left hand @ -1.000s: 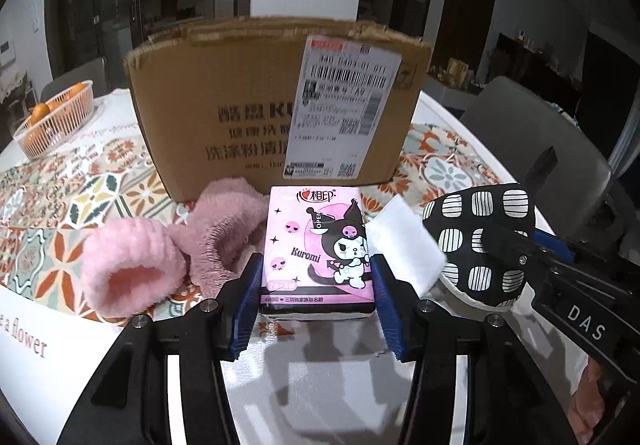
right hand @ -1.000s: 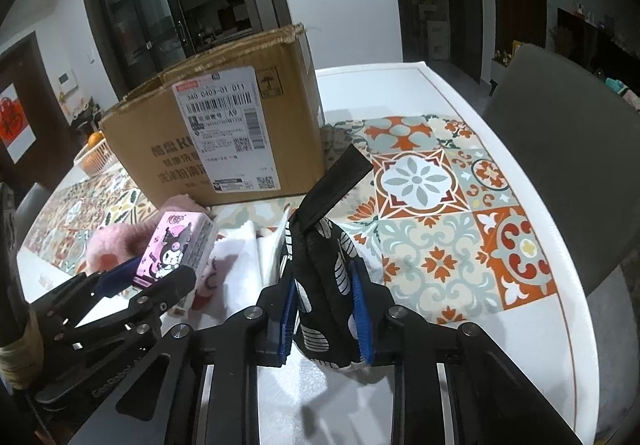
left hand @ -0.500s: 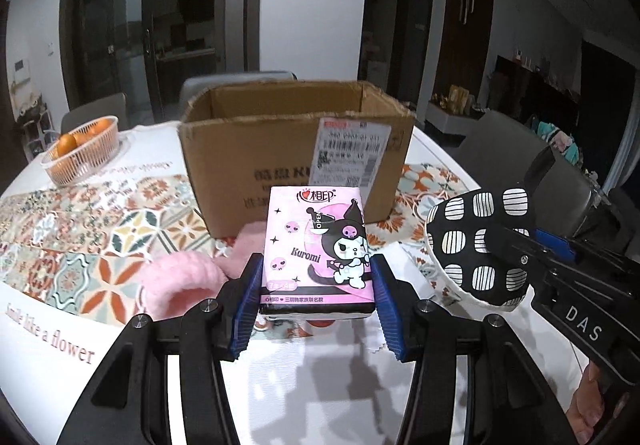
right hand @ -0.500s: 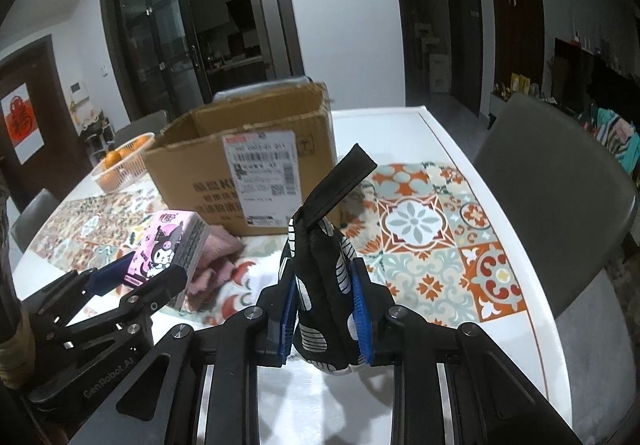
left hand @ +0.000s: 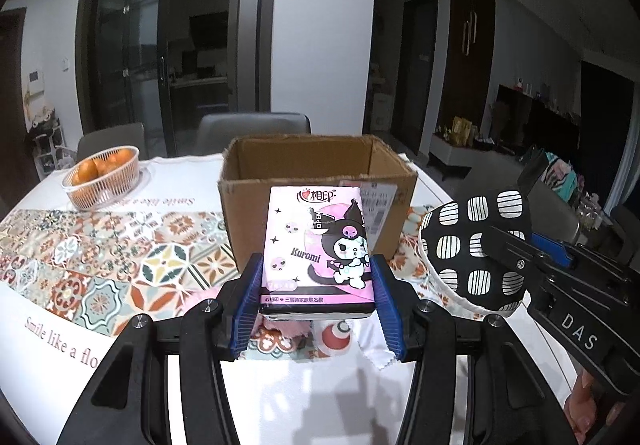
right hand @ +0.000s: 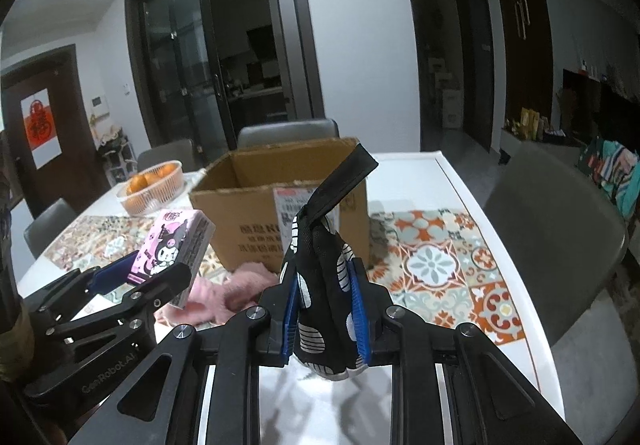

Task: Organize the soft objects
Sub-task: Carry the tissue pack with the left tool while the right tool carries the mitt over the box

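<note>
A: Left gripper [left hand: 318,299]?
B: Clamped on pink tissue pack [left hand: 318,245], held above table [left hand: 280,397], in front of open cardboard box [left hand: 316,165].
A: Right gripper [right hand: 326,315]?
B: Pinching black-white pouch [right hand: 324,285], also off the table, near box.

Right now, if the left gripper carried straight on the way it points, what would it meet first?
Probably the cardboard box: the left gripper, clamped on the pink tissue pack, points at its near wall. Depth is unclear, so it might just clear the rim.
</note>
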A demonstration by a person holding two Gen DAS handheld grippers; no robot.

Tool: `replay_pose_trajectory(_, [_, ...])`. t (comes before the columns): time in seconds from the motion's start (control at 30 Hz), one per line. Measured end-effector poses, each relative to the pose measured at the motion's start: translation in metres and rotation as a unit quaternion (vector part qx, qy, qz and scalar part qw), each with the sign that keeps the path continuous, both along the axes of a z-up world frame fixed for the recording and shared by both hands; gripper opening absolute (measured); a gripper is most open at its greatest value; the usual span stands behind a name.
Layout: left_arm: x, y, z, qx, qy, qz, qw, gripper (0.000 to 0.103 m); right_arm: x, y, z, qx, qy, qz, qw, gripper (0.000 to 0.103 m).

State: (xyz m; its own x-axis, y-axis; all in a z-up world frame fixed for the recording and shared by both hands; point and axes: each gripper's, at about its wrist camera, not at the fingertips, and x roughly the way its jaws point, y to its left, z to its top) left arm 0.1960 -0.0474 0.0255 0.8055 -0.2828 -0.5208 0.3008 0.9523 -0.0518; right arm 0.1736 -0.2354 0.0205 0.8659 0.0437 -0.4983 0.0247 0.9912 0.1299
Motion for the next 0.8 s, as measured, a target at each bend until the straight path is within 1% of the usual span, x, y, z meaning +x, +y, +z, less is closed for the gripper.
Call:
replay_pose_trajectory(0.3, [0.006, 0.014, 0.026, -0.006, -0.037, 0.011, 0.9992, 0.052, 0.009, 0.012, 0.022, -0.002, -0.038, 0.012, 0.999, 0.025])
replay_pose_trajectory(0.43, [0.011, 0.017, 0.036, -0.002, -0.056, 0.013, 0.9983, 0.052, 0.016, 0.014, 0.03, 0.001, -0.053, 0.014, 0.998, 0.025])
replay_pose_trajectory(0.8, [0.04, 0.021, 0.054, 0.011, -0.094, 0.016, 0.9954, 0.052, 0.042, 0.019, 0.046, 0.003, -0.089, 0.016, 0.996, 0.025])
